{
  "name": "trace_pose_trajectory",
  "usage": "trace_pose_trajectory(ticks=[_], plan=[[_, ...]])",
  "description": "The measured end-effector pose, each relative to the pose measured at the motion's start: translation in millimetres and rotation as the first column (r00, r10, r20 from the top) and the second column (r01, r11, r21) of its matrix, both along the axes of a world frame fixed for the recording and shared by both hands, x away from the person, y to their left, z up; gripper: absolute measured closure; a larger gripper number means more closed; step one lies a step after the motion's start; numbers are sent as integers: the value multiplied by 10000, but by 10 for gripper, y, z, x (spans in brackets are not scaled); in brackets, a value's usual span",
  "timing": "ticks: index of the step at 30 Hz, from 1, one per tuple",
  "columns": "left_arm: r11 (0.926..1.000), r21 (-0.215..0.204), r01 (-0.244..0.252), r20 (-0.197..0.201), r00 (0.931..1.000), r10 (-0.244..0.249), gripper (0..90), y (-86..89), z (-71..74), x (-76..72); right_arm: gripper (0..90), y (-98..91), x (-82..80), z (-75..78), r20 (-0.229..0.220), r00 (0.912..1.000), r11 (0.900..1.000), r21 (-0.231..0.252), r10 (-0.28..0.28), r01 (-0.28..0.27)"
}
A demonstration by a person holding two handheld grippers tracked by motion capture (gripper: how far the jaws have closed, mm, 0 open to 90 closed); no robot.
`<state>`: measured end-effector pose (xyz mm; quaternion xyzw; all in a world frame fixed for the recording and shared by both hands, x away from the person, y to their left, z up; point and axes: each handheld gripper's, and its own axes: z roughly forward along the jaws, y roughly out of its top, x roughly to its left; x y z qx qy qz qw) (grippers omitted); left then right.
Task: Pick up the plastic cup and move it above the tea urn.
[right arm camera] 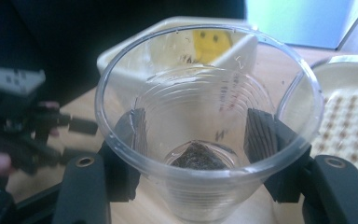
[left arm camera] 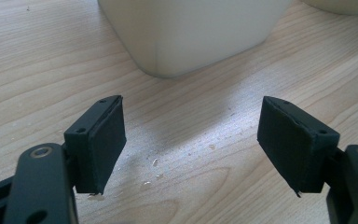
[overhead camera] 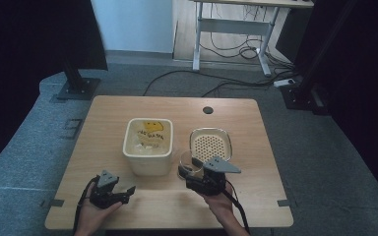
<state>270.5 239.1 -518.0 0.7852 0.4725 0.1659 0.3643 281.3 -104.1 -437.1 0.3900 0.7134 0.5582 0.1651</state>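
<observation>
Right gripper at near right of light wooden table, jaws pinching a clear ribbed plastic cup from both sides; cup upright, small dark lump at its bottom. Cup sits between cream square plastic tub and cream perforated tray. Left gripper low over bare table near tub, jaws spread wide, holding nothing

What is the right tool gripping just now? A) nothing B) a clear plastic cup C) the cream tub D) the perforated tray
B: in the right gripper view the right tool has a pad pressed on each side of the clear plastic cup, which has a small dark lump at its bottom.
</observation>
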Motion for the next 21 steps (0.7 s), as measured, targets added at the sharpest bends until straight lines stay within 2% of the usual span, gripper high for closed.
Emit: trace_pose_trajectory(ticks=[3, 12, 16, 20, 21], plan=[[10000, 12, 4, -27, 10000, -4, 235, 6, -5, 3, 402, 0, 46, 109, 57, 9997, 9998, -13, -217, 217], [10000, 43, 39, -51, 10000, -39, 235, 10, -11, 10, 403, 38, 144, 235, 87, 9986, 9986, -121, -521, 522], [10000, 7, 19, -66, 10000, -19, 235, 8, -14, 12, 403, 75, 232, 287, -157, 9970, 9967, 277, -756, 761], [10000, 17, 23, -90, 10000, -23, 235, 11, -20, 14, 400, 122, 290, 328, -364, 9922, 9893, 803, -1195, 1221], [10000, 17, 23, -90, 10000, -23, 235, 11, -20, 14, 400, 122, 290, 328, -364, 9922, 9893, 803, -1195, 1221]])
